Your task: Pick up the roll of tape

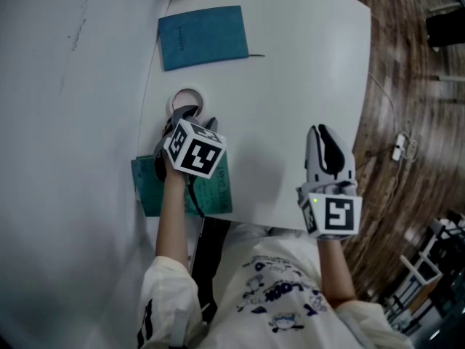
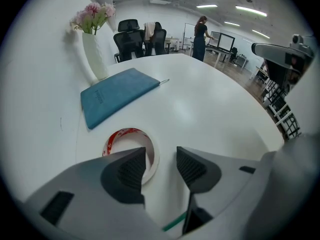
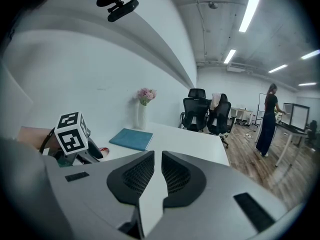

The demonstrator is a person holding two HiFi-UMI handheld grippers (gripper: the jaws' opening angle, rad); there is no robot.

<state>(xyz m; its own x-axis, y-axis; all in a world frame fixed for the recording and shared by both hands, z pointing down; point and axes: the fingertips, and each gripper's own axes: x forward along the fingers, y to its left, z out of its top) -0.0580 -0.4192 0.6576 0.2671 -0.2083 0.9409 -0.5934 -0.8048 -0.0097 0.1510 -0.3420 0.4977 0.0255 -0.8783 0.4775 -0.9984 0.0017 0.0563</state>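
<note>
The roll of tape (image 1: 186, 98) lies flat on the white table (image 1: 290, 86); its ring is white with red print (image 2: 122, 135). My left gripper (image 1: 195, 116) hangs just over its near side, open. In the left gripper view the left jaw covers the roll's near part, and the roll's right rim sits in the gap of the gripper (image 2: 160, 160). My right gripper (image 1: 327, 138) is apart at the table's right front edge, its jaws nearly together around nothing (image 3: 157, 160).
A blue notebook (image 1: 203, 36) lies beyond the tape. A teal pad (image 1: 218, 191) lies under my left hand. A white vase with pink flowers (image 2: 93, 44) stands at the far end. The table's right edge (image 1: 363, 93) drops to wooden floor.
</note>
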